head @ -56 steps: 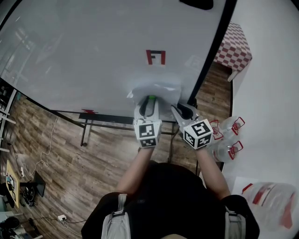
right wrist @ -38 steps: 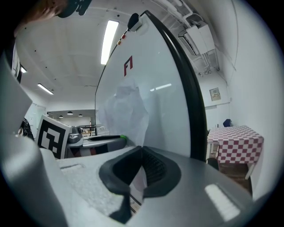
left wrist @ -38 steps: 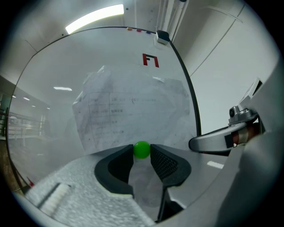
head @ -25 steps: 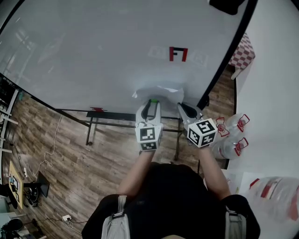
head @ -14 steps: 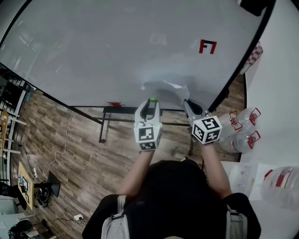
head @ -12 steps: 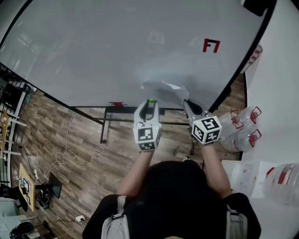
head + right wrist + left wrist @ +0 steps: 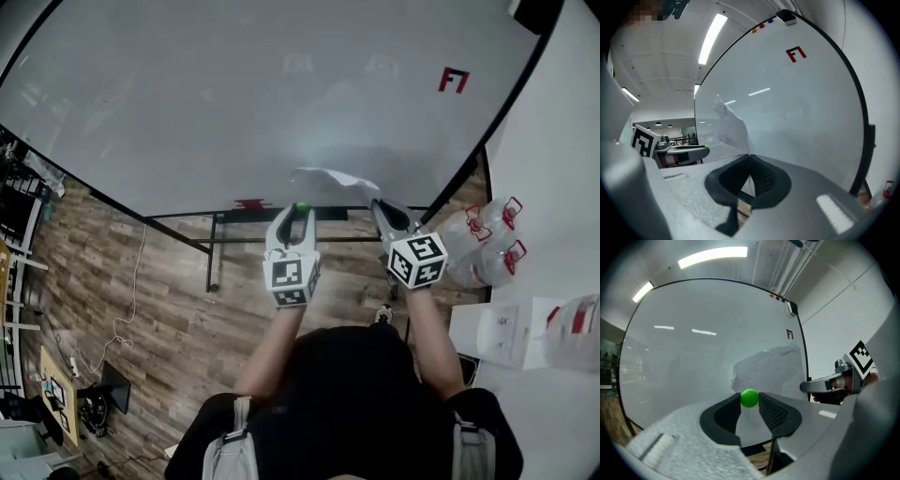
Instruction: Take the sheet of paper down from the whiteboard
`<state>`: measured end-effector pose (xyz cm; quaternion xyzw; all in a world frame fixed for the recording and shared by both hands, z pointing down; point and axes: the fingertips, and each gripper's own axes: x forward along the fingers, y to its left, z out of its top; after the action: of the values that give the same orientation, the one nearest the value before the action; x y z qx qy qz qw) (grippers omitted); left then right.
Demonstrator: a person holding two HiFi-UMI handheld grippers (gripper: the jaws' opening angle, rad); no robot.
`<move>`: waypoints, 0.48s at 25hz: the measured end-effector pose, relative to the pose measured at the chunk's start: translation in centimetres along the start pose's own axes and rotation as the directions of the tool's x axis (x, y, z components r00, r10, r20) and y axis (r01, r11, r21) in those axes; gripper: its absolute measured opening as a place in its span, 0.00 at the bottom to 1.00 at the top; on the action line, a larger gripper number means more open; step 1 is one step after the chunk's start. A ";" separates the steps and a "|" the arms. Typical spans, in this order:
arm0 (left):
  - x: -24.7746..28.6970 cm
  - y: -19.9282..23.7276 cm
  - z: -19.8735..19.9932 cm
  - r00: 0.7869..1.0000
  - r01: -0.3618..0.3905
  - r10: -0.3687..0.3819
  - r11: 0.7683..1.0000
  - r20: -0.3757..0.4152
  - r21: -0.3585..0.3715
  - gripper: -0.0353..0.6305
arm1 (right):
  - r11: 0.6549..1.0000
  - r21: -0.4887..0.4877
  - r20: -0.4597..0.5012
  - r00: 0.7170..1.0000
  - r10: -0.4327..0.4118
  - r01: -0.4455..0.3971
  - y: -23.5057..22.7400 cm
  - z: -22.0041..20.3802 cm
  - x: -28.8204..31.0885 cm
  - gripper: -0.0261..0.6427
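Sheet of paper (image 7: pixel 335 180), crumpled, pinched in right gripper (image 7: pixel 379 202) by whiteboard (image 7: pixel 187 103) btm edge; left gripper (image 7: pixel 300 213) clamps green ball (image 7: pixel 749 398). Red "F"-like mark (image 7: pixel 454 80) nr board's right edge.

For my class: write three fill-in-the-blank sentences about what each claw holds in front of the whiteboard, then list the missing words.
1. The left claw pinches a small ball coloured ____.
2. The right claw is shut on a crumpled white sheet of ____.
3. The angular mark on the whiteboard is partly black, partly ____.

Missing words: green; paper; red.
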<state>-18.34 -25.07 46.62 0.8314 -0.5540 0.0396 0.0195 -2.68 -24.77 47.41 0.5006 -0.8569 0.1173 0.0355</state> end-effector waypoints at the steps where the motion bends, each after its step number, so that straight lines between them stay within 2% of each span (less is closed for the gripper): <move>1: -0.5 0.4 -0.2 1.000 0.006 -0.006 1.000 -0.001 0.000 0.25 | 1.000 -0.001 0.000 1.000 -0.007 0.007 0.5 -0.1 -0.1 0.04; 12: -4.8 3.2 -2.6 0.997 0.071 -0.071 0.997 -0.019 -0.015 0.25 | 0.998 0.006 -0.011 0.998 -0.063 0.063 5.6 -2.9 -1.1 0.04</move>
<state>-23.23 -21.71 48.78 0.8499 -0.5243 0.0431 0.0324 -7.18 -20.48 49.11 0.5269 -0.8401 0.1217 0.0424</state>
